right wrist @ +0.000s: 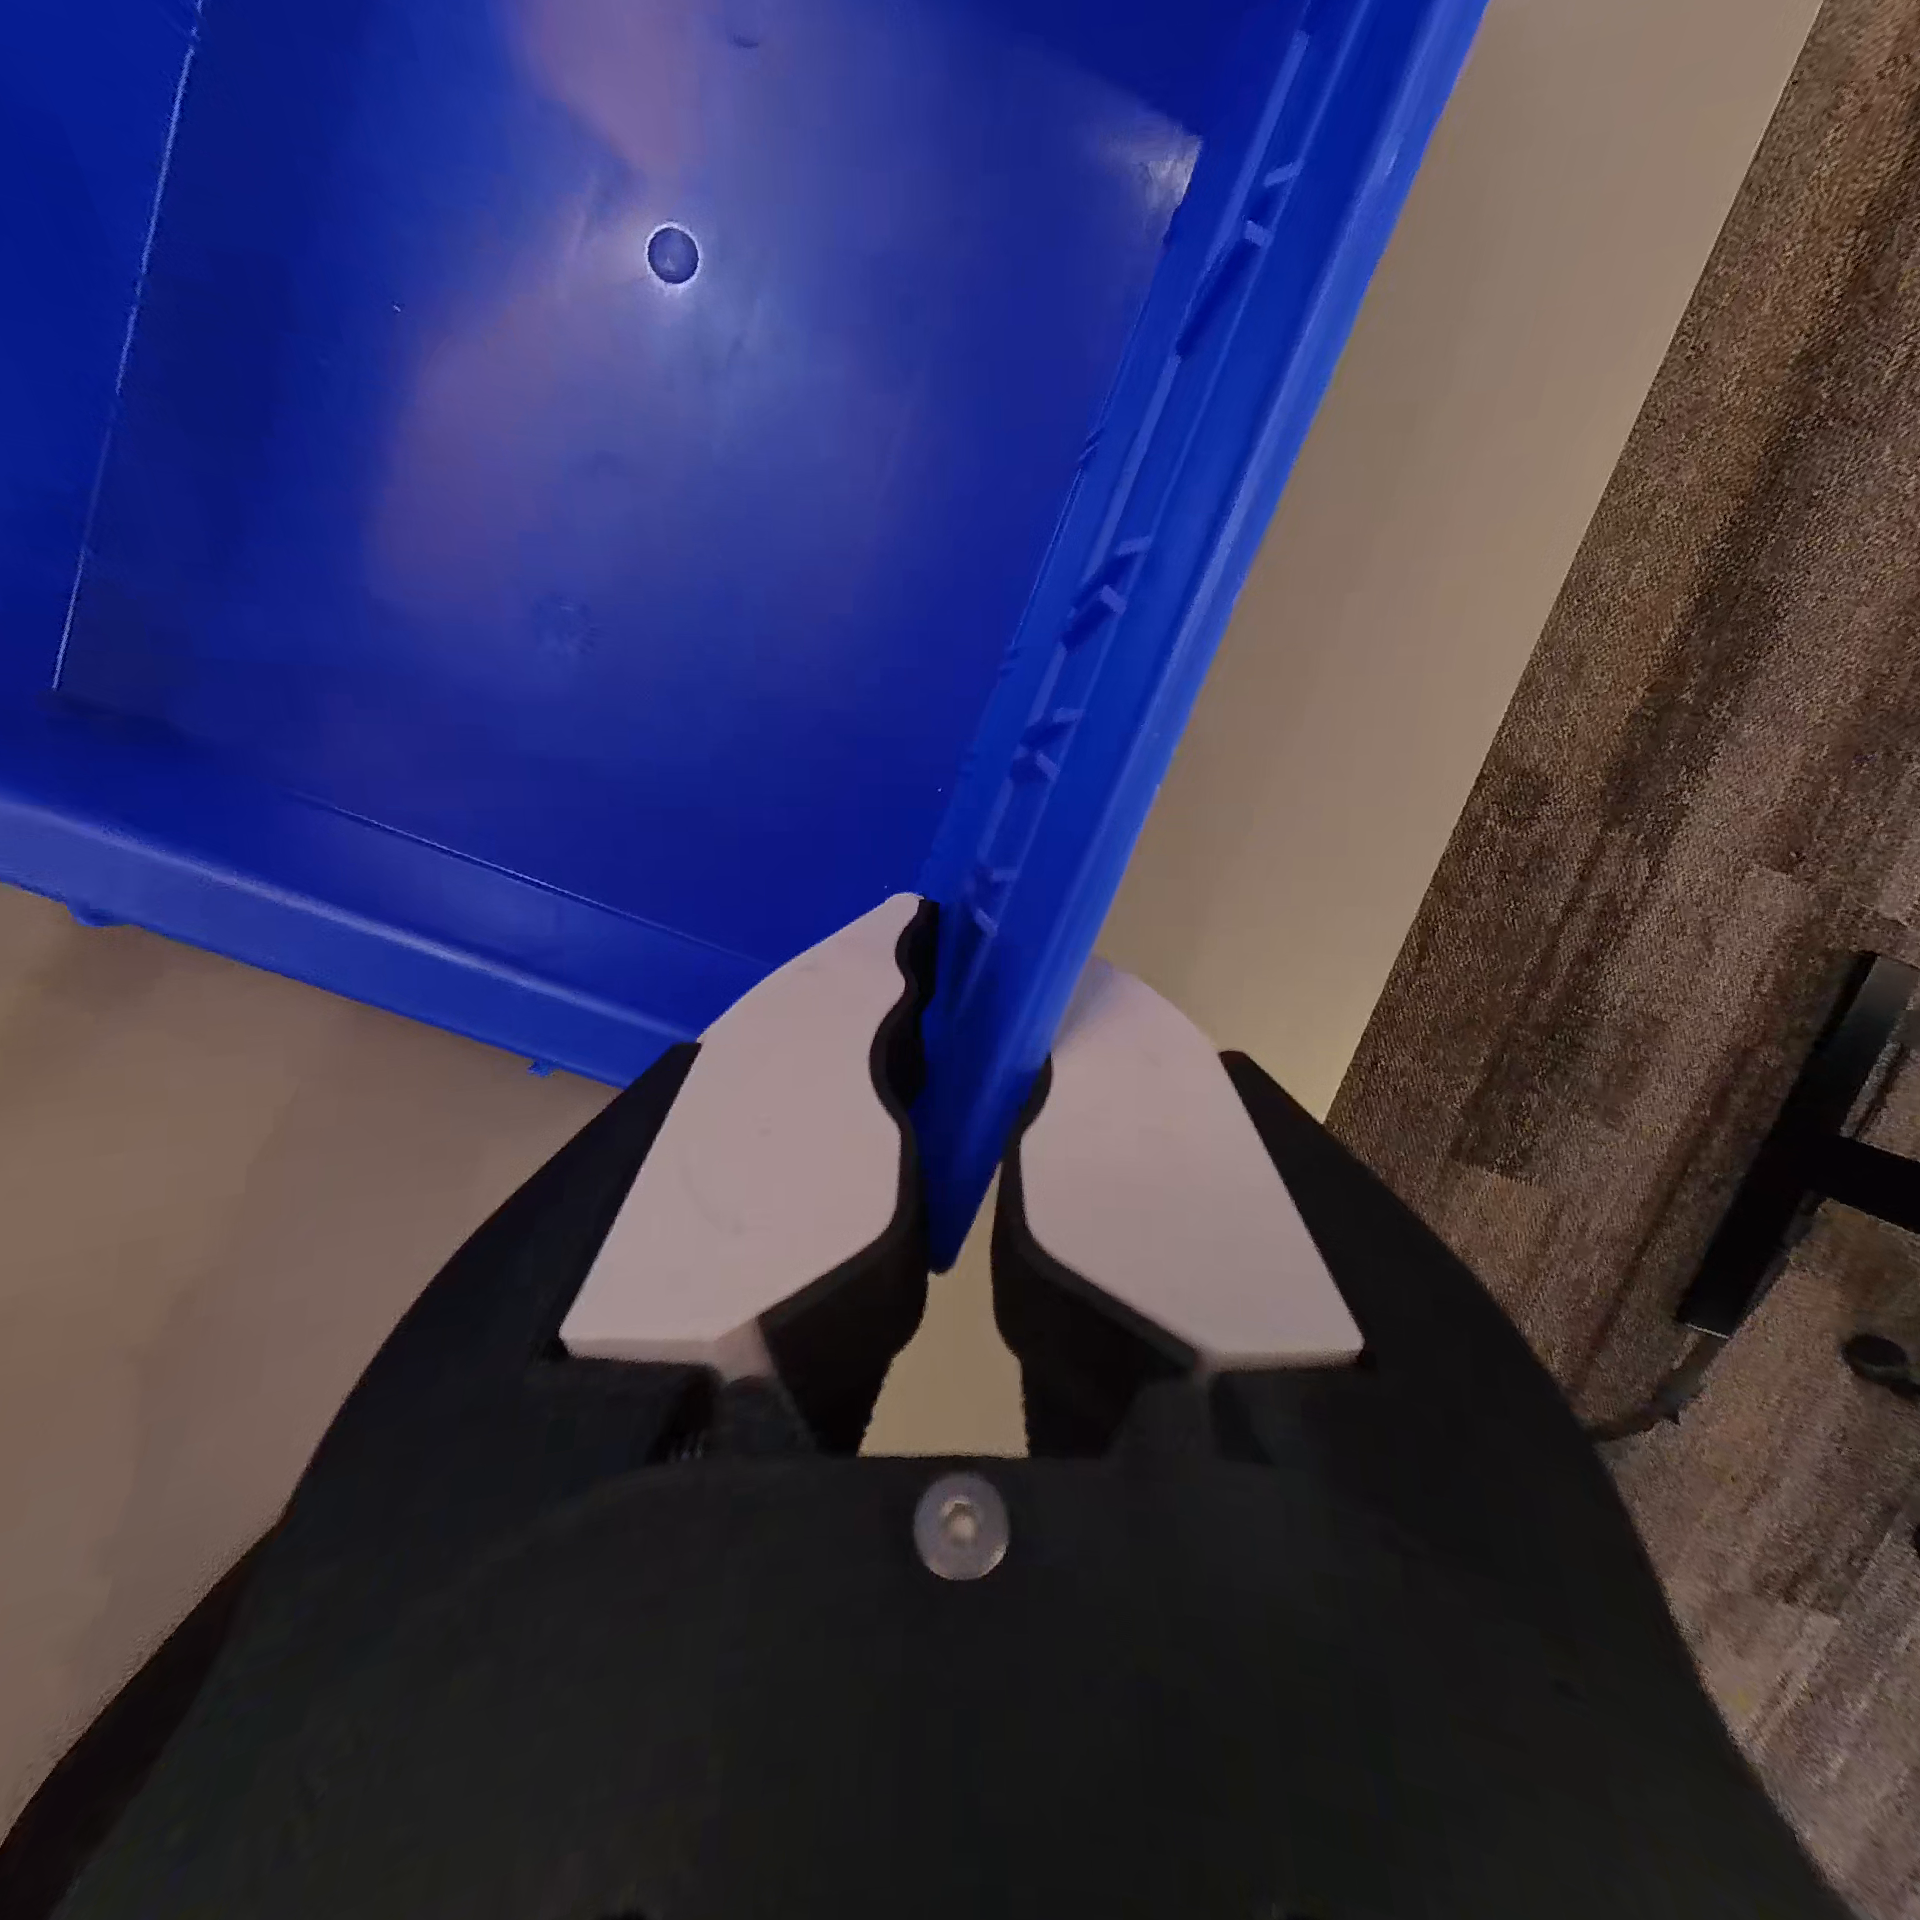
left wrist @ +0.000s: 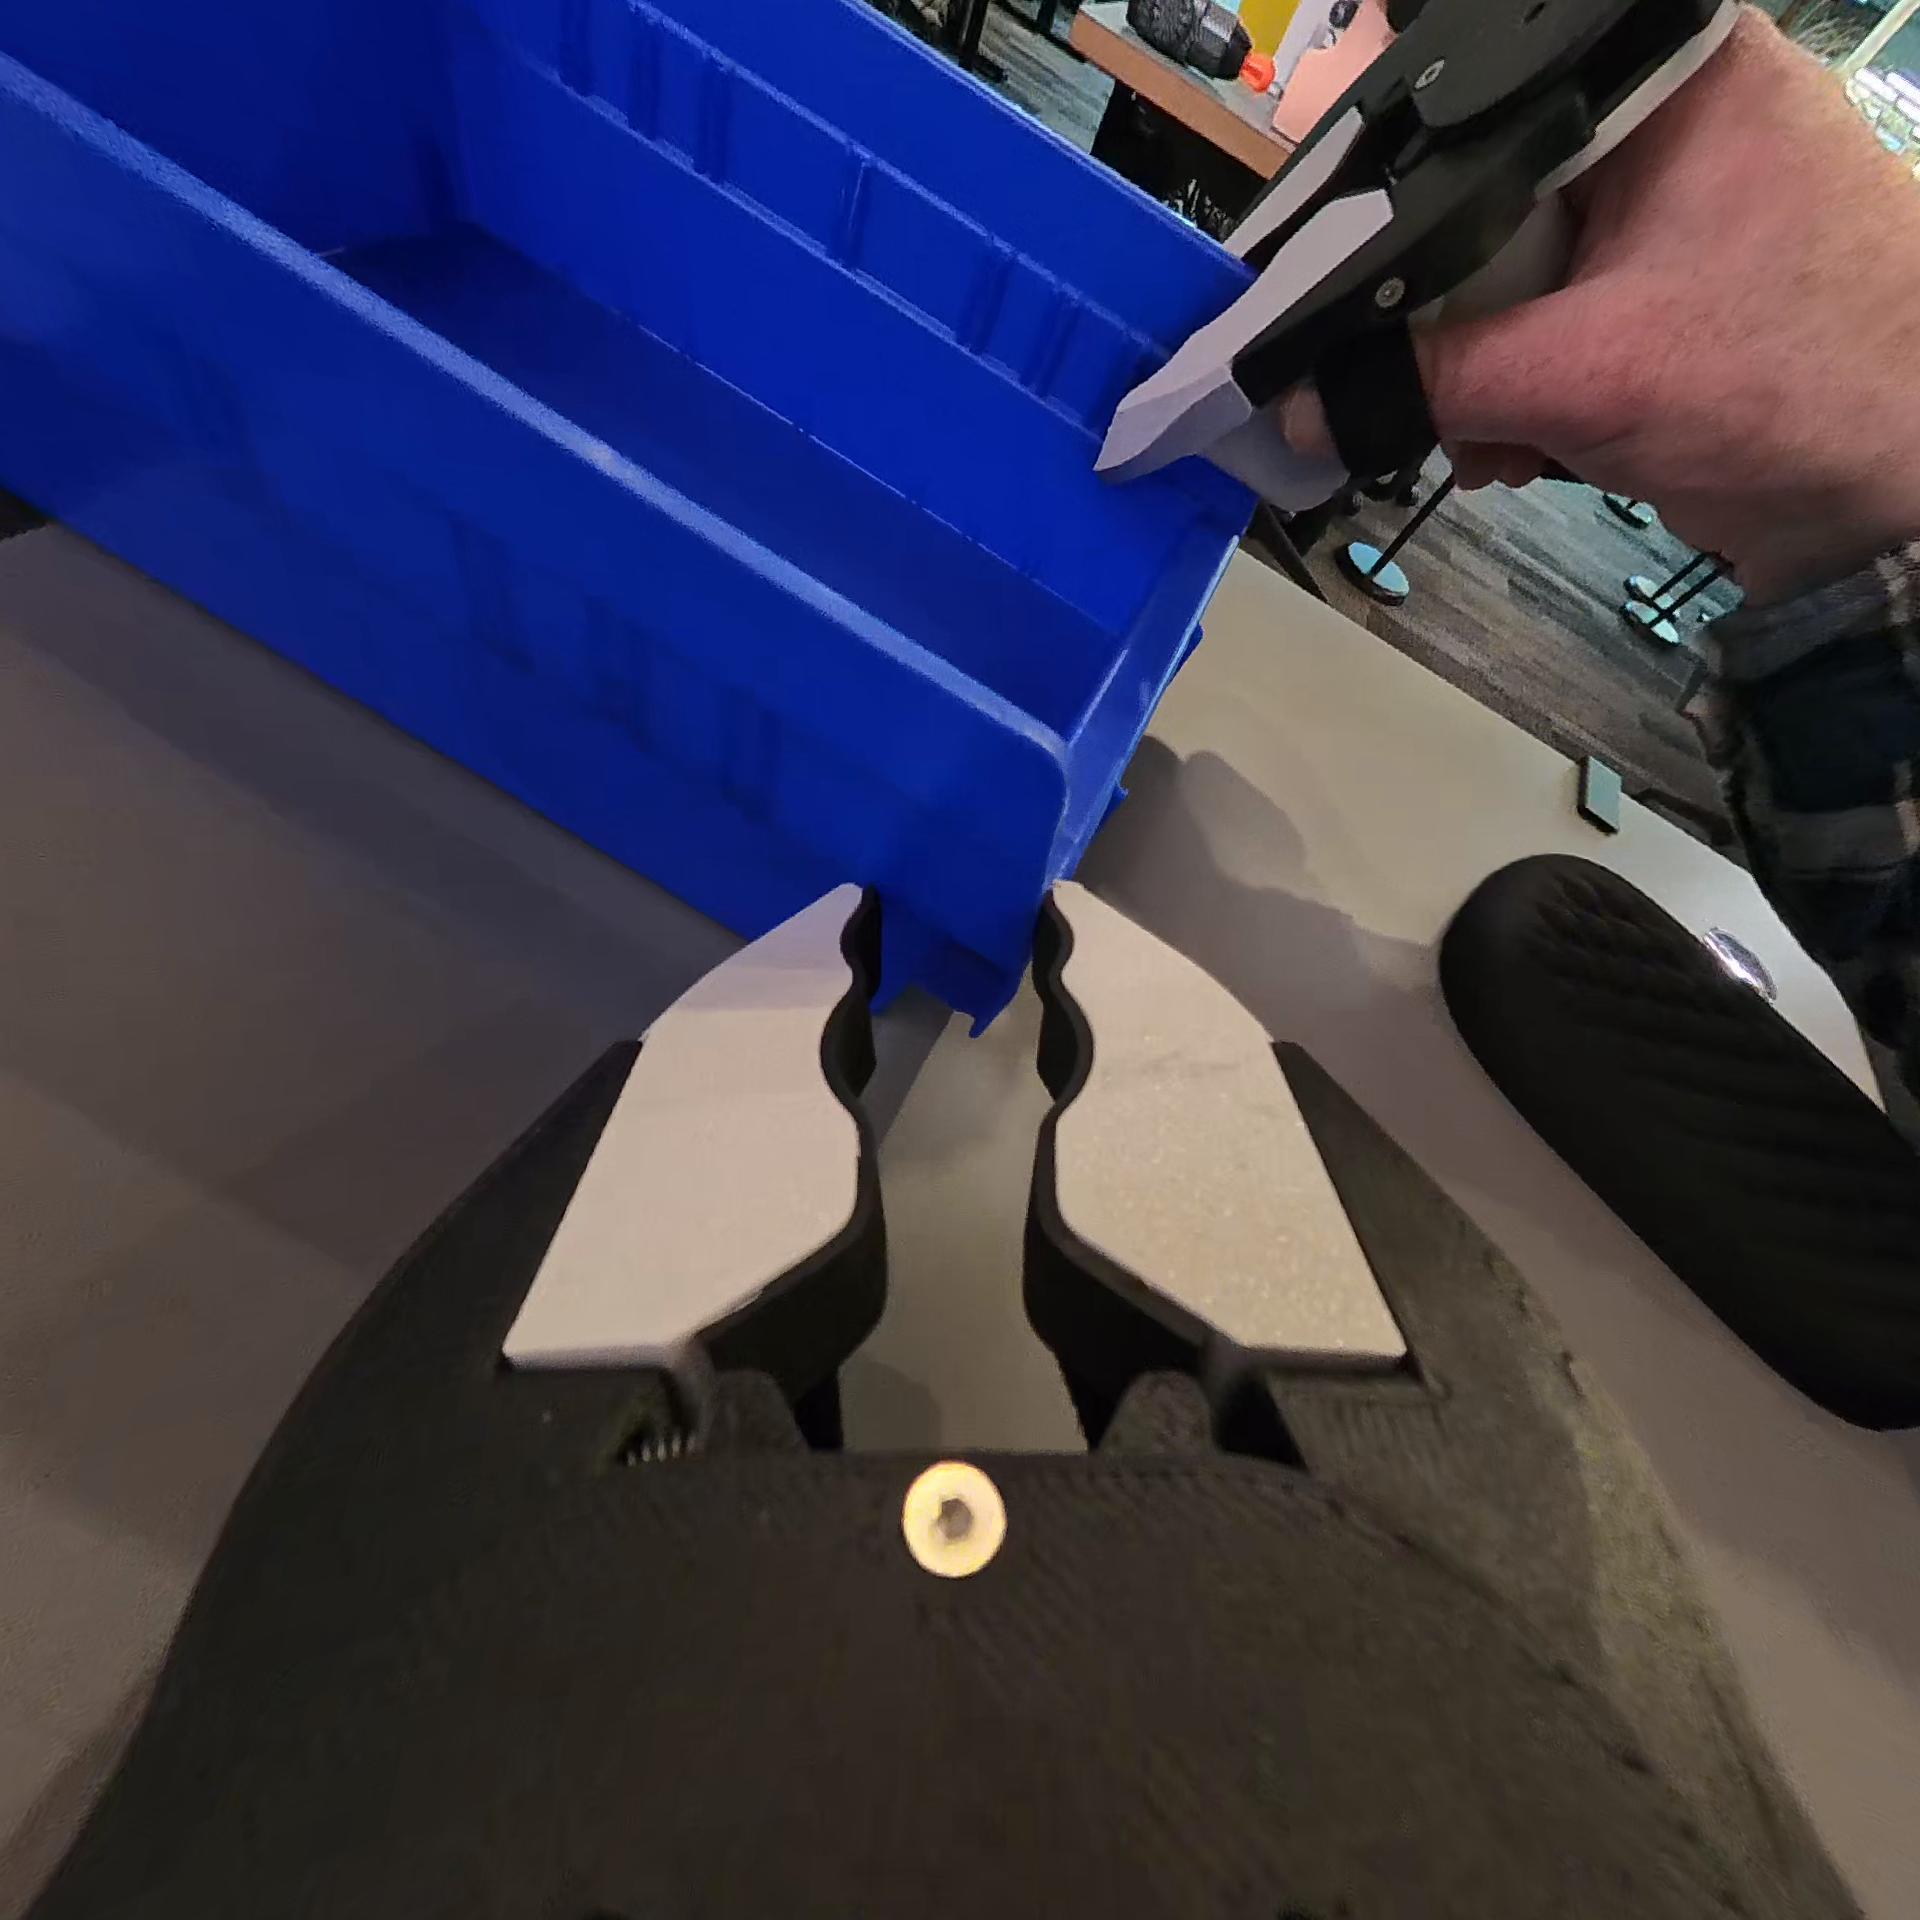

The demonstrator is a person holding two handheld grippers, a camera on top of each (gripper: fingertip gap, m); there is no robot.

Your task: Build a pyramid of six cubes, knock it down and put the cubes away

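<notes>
The blue bin (left wrist: pixel 582 582) takes up the far half of the desk (left wrist: pixel 260 1039); its bare interior is open from above. The right gripper (right wrist: pixel 971 997) clamps its end wall, blocking that corner. Left of the bin's near wall the desk lies free; a black padded object (left wrist: pixel 1683 1132) obstructs the right.

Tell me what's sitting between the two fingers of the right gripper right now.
The blue bin's side wall, at its rim, stands between the right gripper's fingers, which close on it from inside and outside. The right wrist view shows this best.
</notes>
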